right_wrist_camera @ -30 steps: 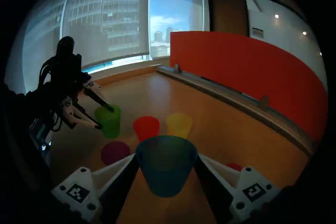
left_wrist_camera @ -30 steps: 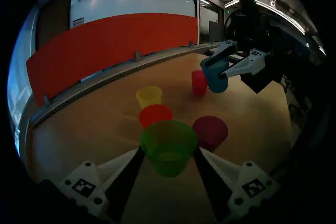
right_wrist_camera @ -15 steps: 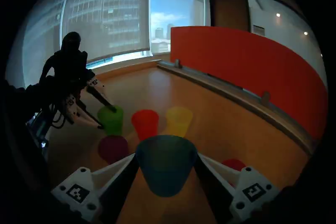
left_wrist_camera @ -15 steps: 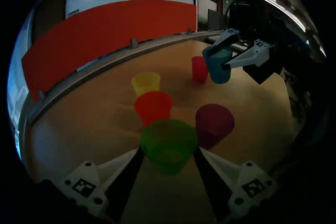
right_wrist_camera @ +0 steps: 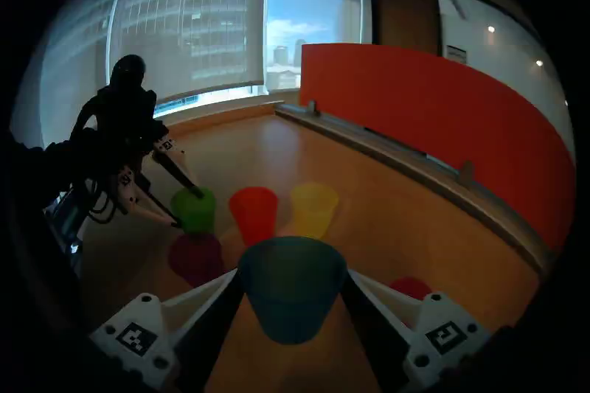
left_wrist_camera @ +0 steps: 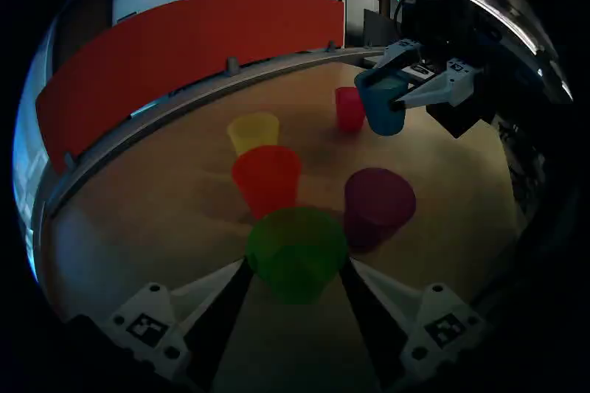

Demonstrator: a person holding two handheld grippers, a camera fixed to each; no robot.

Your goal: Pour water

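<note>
- As we look along the left gripper (left_wrist_camera: pixel 296 266), its two fingers press in on the sides of a green cup (left_wrist_camera: pixel 295 238), which sits mouth-up between the fingertips.
- Our right gripper (right_wrist_camera: pixel 292 276) clamps a blue cup (right_wrist_camera: pixel 292 304) the same way, with both fingers on its sides and the mouth up.
- We count six cups in all: the two we hold and four standing free on the wooden table (left_wrist_camera: pixel 147 209).
- Just beyond the green cup, in the left gripper view, stand one orange cup (left_wrist_camera: pixel 267 179) and, to its right, one purple cup (left_wrist_camera: pixel 378 201), both upright and apart from each other.
- Close behind the orange cup stands one yellow cup (left_wrist_camera: pixel 254 133).
- Farther off stands one red cup (left_wrist_camera: pixel 349 108). The blue cup hangs just beside it, held above the tabletop and well apart from the green one.
- We cannot tell whether either held cup has water in it.
- Along the far edge of the table runs one long red panel (left_wrist_camera: pixel 184 39). In the right gripper view, tall windows (right_wrist_camera: pixel 184 32) stand beyond.
</note>
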